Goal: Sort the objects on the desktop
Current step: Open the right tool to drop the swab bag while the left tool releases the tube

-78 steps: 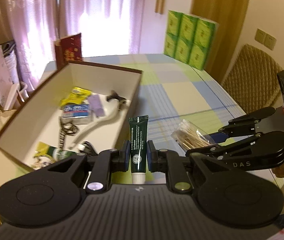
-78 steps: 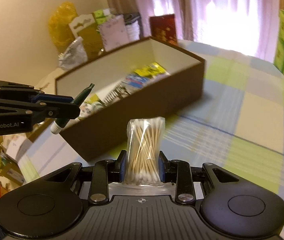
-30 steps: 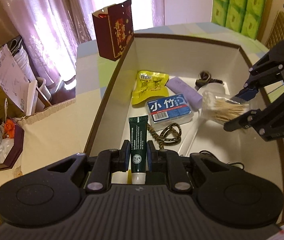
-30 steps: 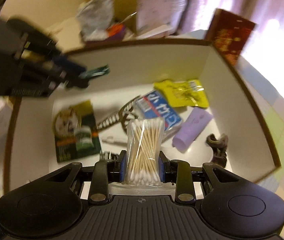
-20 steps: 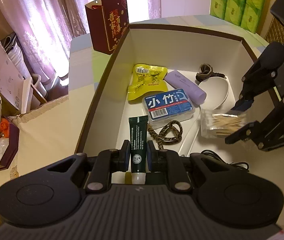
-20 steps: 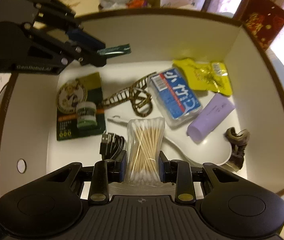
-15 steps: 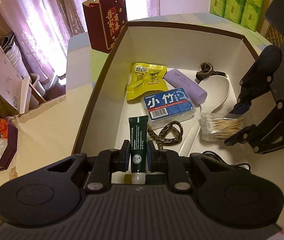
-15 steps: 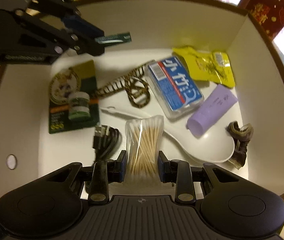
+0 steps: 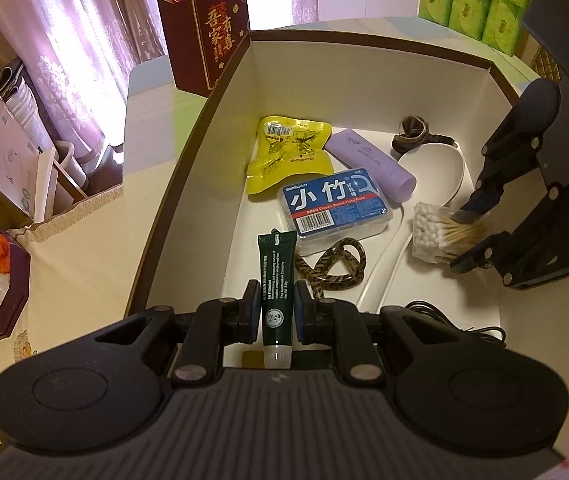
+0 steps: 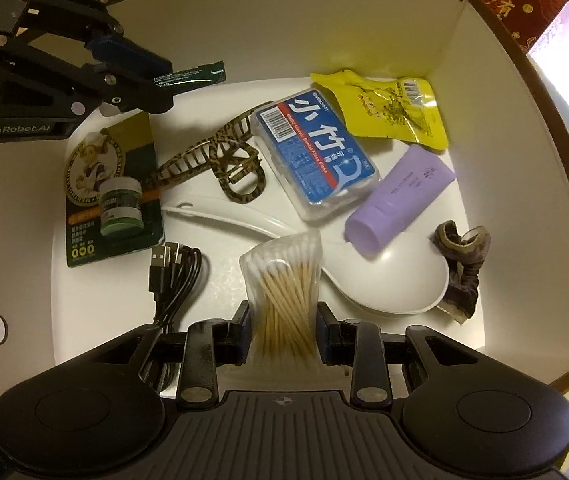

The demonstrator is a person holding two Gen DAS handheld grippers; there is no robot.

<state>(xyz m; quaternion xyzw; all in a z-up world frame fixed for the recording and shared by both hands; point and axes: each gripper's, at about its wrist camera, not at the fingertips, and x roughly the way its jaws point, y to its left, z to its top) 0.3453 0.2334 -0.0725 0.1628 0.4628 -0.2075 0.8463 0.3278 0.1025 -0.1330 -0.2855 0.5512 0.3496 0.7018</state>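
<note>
Curtained windows and a checked tabletop frame a brown-walled, white-lined box (image 9: 368,46), over which both grippers are held. Between the jaws of the right gripper (image 10: 283,330) a clear bag of cotton swabs (image 10: 284,284) is seen, its far end tipped down toward the box floor; the pads appear slightly parted from the plastic, so whether the bag is gripped or already let go cannot be told. Just ahead of those jaws lies a white ladle (image 10: 384,280), with a coiled USB cable (image 10: 174,276) just to their left and a brown hair tie (image 10: 462,268) off to their right. A dark green tube (image 9: 276,276) is clamped narrowly between the jaws of the left gripper (image 9: 275,314), cap toward the camera and crimped end pointing forward, held above the floor near the box's left wall. Ahead of these jaws and slightly to their right lie a leopard-print hair clip (image 9: 330,266) and a blue floss-pick case (image 9: 334,204); farther ahead are a yellow snack packet (image 9: 288,152) and a lilac tube (image 9: 372,164). If the bag is dropped from this tilt, it is likely to land on the ladle's handle and slide or roll rather than settle flat, and thin plastic may cling to a pad and be dragged out on withdrawal. The tube, if released at height, could bounce onto the clip or stand against the wall. With both tools inside one crowded box, a knock between them, or a snag on the cable, is judged the chief hazard.
</note>
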